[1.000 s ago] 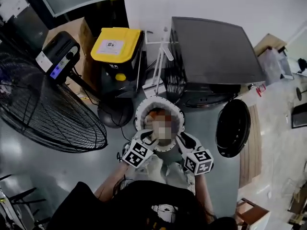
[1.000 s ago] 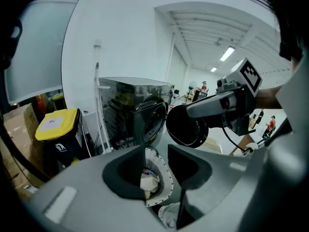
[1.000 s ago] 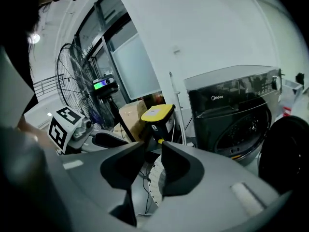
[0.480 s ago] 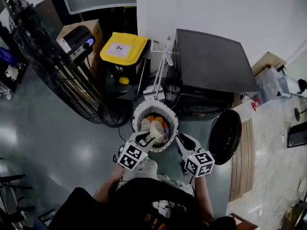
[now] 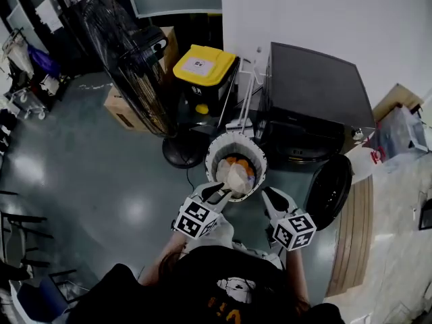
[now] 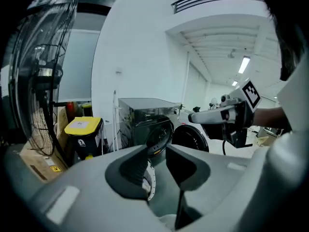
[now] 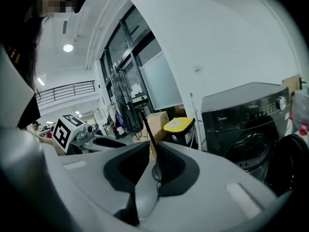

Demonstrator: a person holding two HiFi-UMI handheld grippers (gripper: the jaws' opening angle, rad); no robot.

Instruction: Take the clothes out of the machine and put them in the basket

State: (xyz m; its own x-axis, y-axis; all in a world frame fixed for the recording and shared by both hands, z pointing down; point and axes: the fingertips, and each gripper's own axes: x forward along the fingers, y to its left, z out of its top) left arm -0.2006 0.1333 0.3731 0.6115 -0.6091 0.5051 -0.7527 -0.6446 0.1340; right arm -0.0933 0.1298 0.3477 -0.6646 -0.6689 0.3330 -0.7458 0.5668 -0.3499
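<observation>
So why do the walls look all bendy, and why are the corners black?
Left gripper view and right gripper view: the wide-angle lens bends the wall and blackens the corners. Head view: bright glare spots sit on the shiny floor.

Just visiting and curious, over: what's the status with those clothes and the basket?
Left gripper open at basket rim; right gripper slightly open, empty. Clothes piled in basket. Machine door open, nothing in the way.
</observation>
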